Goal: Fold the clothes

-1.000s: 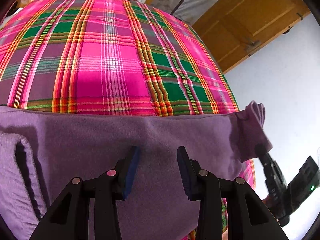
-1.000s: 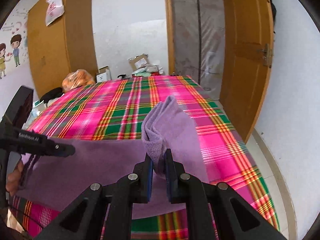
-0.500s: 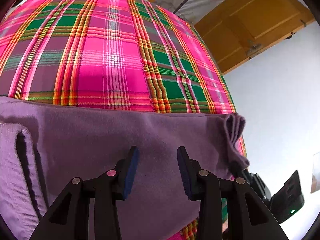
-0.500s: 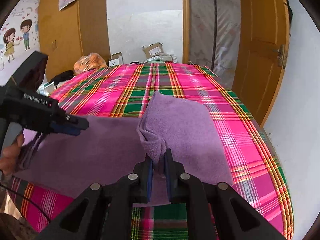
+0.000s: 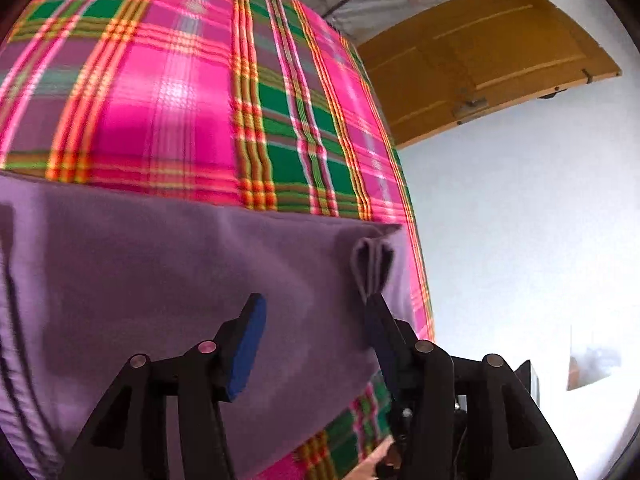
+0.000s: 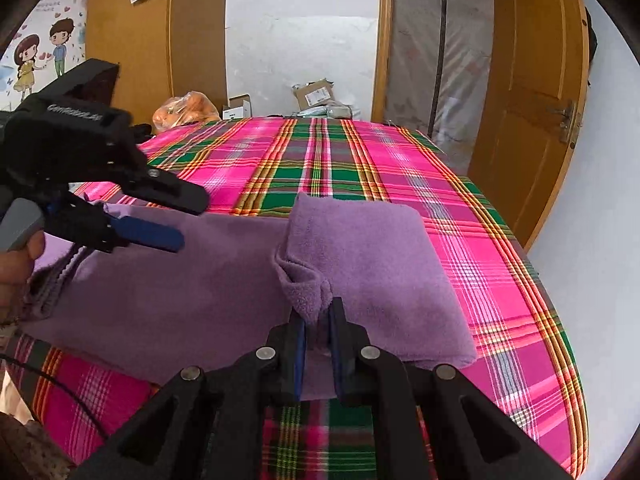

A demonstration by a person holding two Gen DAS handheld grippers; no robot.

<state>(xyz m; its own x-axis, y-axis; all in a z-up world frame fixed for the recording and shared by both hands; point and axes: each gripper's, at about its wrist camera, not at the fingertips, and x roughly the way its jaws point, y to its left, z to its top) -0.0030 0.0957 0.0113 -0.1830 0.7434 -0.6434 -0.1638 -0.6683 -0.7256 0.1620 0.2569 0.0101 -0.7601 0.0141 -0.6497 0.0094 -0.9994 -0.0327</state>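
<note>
**Purple cloth on the plaid bed, one corner pinched**

My right tongs (image 6: 318, 320) are clamped tight on a bunched fold of the purple fleece cloth (image 6: 192, 280). The fabric rises between the two blue pads in a small puckered ridge, and the folded-over flap lies flat to the right of it, on top of the pink and green plaid bedcover (image 6: 400, 160).

My left tongs (image 5: 316, 320) are spreading apart as I hold them over the same cloth. Nothing sits between the pads; the fleece lies beneath them. From the right-hand view I see the left tongs above the cloth's far left edge, where the hem is gathered in ridges near my left hand (image 6: 18, 260).

The cloth stretches across the near end of the bed, its long edge running side to side, with the plaid cover showing beyond it and in front of it. In the left-hand view the pinched fold stands up just past my right-side finger (image 5: 378, 320).

Behind the bed stand a wooden wardrobe (image 6: 132, 48), a wooden door (image 6: 540, 100), some cardboard boxes (image 6: 316, 94) and an orange bag (image 6: 188, 110).
</note>
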